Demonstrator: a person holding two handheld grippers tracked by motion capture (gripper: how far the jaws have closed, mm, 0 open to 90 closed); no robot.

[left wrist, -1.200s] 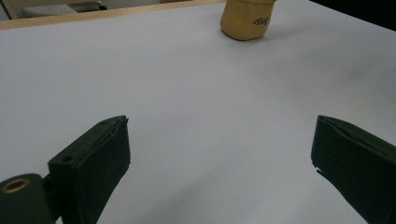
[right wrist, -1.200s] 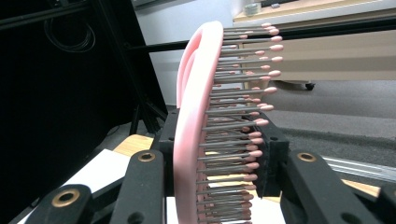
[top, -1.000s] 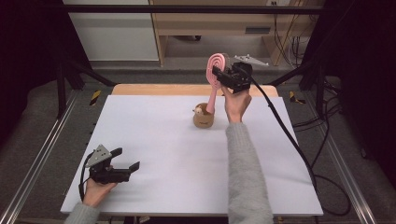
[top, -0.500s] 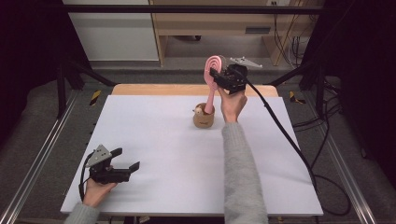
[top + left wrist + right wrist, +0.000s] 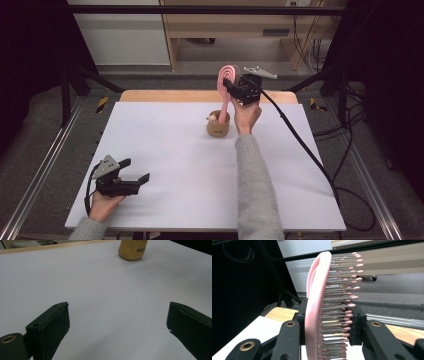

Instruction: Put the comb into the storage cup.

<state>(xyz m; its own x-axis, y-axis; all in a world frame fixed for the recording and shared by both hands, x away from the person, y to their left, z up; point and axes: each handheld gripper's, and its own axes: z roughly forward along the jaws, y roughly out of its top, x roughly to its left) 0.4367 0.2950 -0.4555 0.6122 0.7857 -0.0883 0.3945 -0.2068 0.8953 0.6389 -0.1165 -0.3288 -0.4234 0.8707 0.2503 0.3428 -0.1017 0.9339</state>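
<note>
A pink hairbrush (image 5: 226, 85) stands upright with its handle in a tan cup (image 5: 218, 125) at the back middle of the white table (image 5: 180, 165). My right gripper (image 5: 231, 86) is shut on the brush head, high above the cup. In the right gripper view the brush (image 5: 319, 302) with its pink-tipped bristles sits between the jaws. My left gripper (image 5: 134, 172) rests low on the table's front left, open and holding nothing. In the left gripper view its fingers (image 5: 50, 325) are wide apart, and the cup (image 5: 132, 250) stands far ahead.
A small pale object (image 5: 213, 118) pokes out of the cup beside the handle. A wooden strip (image 5: 165, 96) borders the table's far side. Metal rails (image 5: 45, 165) run along both sides, and a black cable (image 5: 305, 150) trails from the right gripper across the table's right part.
The right gripper with the brush head has shifted slightly left and back above the cup. The left gripper has stayed where it was.
</note>
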